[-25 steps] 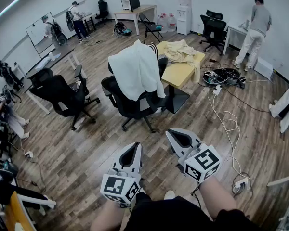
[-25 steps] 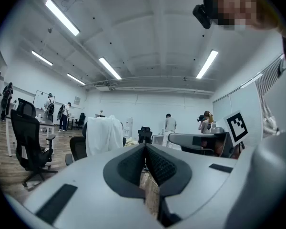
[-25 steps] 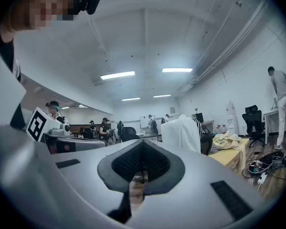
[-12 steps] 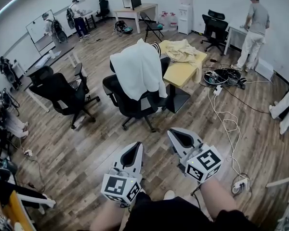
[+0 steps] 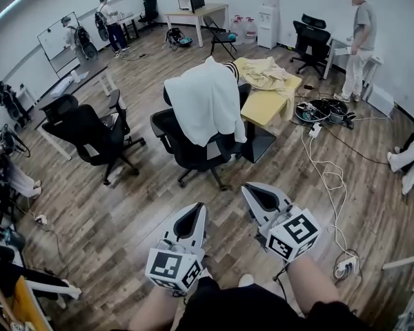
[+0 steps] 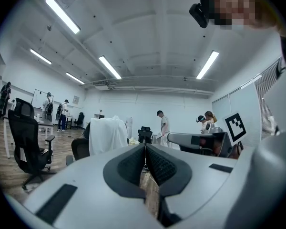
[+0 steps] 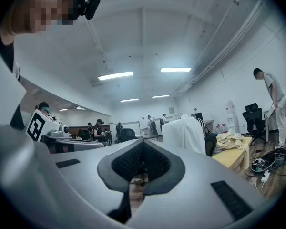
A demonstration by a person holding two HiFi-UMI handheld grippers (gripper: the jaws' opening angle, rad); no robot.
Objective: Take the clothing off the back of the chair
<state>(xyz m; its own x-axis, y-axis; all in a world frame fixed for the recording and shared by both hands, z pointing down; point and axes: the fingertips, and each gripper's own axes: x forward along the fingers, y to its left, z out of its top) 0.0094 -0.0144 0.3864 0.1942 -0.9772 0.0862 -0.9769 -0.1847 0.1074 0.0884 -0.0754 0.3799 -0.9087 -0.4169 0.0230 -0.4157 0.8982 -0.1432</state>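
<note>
Chair (image 5: 188, 152) with garment (image 5: 207, 103) shifted slightly right; left claw (image 5: 194, 209), right claw (image 5: 252, 191) closed, empty; garment hides chair back.

Clothing (image 5: 205, 98) draped on chair (image 5: 188, 147) back, table (image 5: 263, 106) just behind at right, second chair (image 5: 90, 135) at left

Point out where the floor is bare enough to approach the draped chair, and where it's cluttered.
Bare wooden floor lies on the near side of the chair bearing the white garment. Its right is crowded: the yellow table sits close, and white cable trails across the floor. Another black chair stands left.
</note>
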